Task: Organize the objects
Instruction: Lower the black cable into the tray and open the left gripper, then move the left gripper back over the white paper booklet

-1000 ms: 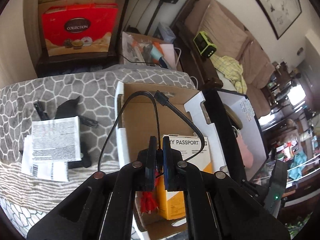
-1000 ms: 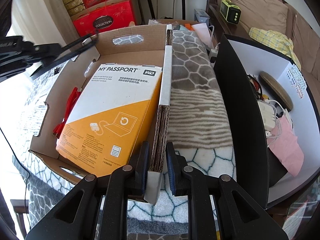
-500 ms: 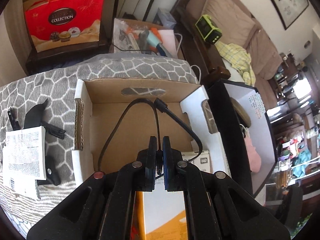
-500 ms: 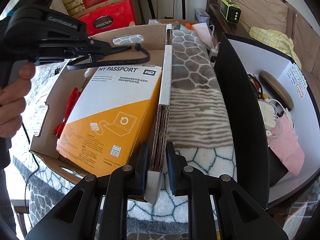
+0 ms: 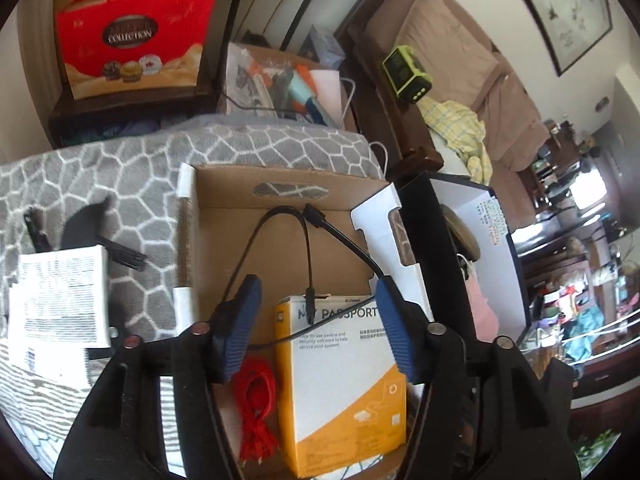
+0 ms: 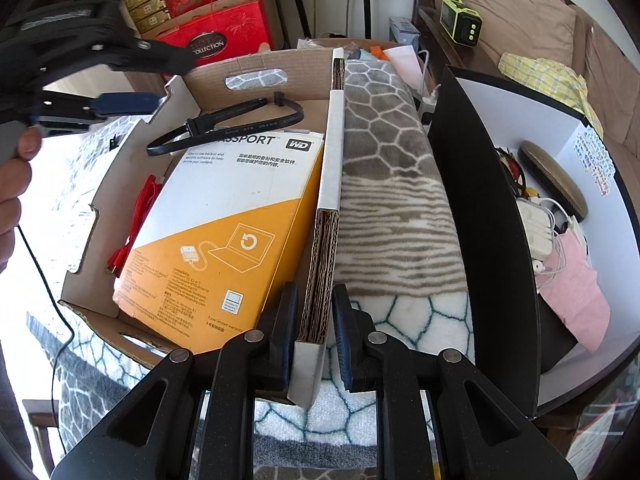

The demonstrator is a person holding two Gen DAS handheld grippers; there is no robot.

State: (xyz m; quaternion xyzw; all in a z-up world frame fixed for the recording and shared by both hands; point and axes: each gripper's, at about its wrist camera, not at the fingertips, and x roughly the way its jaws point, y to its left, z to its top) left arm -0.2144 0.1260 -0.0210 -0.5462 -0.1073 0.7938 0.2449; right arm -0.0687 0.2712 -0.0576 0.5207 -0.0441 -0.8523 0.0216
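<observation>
Released black cable (image 6: 224,128) crosswise over box (image 6: 224,232)

Home living room: sofa (image 5: 472,80), framed painting (image 5: 560,4)

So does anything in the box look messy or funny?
Yes. The black cable lies in a loose loop across the orange-and-white My Passport box inside the cardboard box, not coiled. The My Passport box sits tilted.
</observation>
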